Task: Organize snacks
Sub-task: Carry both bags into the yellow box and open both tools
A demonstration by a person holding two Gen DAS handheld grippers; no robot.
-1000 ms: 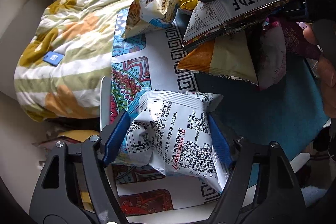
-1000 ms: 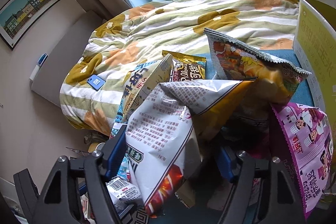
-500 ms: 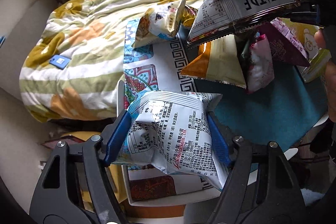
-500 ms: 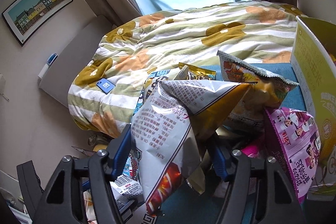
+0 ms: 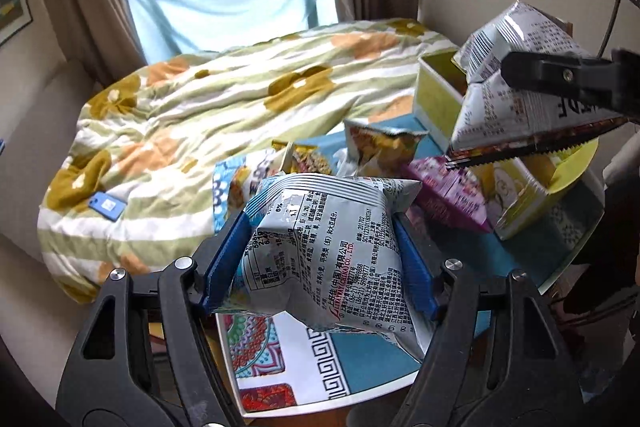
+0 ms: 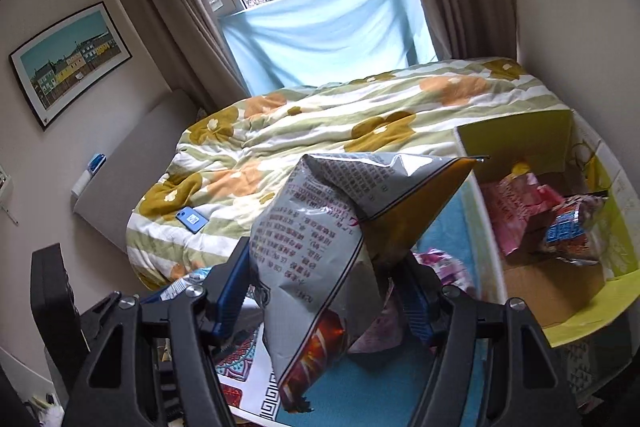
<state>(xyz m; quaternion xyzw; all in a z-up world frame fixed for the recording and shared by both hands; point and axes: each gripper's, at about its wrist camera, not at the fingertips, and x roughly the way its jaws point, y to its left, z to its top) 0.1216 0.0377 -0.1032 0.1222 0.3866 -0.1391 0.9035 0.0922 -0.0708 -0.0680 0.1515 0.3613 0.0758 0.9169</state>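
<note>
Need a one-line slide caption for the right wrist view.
Right hand-held gripper shut on a silver-and-orange foil snack bag, lifted beside an open yellow-green cardboard box holding snack packs.

Box [image 6: 516, 135] cut off at right edge; chip bag [image 6: 320, 251] hides table [image 6: 384, 383] snacks.

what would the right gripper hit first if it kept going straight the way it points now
Probably the flowered quilt on the bed. The right gripper, shut on its silver chip bag, aims left of the yellow-green box. Depth is unclear.
</note>
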